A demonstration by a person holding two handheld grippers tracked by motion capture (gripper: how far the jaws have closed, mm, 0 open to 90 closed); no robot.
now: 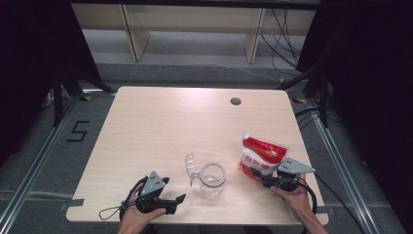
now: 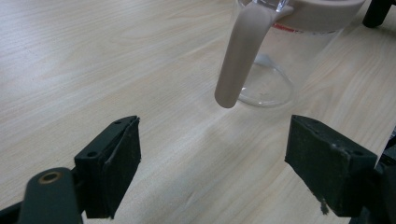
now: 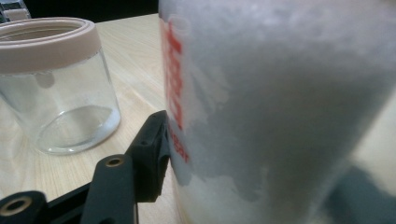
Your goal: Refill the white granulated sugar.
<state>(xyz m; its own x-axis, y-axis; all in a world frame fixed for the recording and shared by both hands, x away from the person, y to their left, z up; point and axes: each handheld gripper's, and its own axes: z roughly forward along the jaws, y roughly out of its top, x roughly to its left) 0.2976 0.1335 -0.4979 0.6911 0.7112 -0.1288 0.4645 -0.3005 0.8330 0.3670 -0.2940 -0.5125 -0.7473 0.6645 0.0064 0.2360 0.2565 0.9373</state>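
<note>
Jar [image 1: 213,179], clear glass with lid flipped open, stands empty. Right gripper [image 1: 265,179] is clamped on the white-filled pouch [image 1: 262,157]; left gripper [image 1: 176,201] jaws apart, holding nothing.

A: From my seat the far half of the table [image 1: 160,117] is wide open; only a small round hole [image 1: 235,101] sits there.

B: And up front?

A: The glass jar [image 1: 213,180] stands mid-front, its open lid [image 1: 191,168] leaning out to the left. There's bare wood between my left gripper [image 1: 171,202] and that jar, so a clear lane.

B: The right?

A: Tighter. The red-and-white bag [image 1: 262,158] blocks it, with my right gripper [image 1: 267,179] against it. A narrow gap separates bag and jar.
</note>
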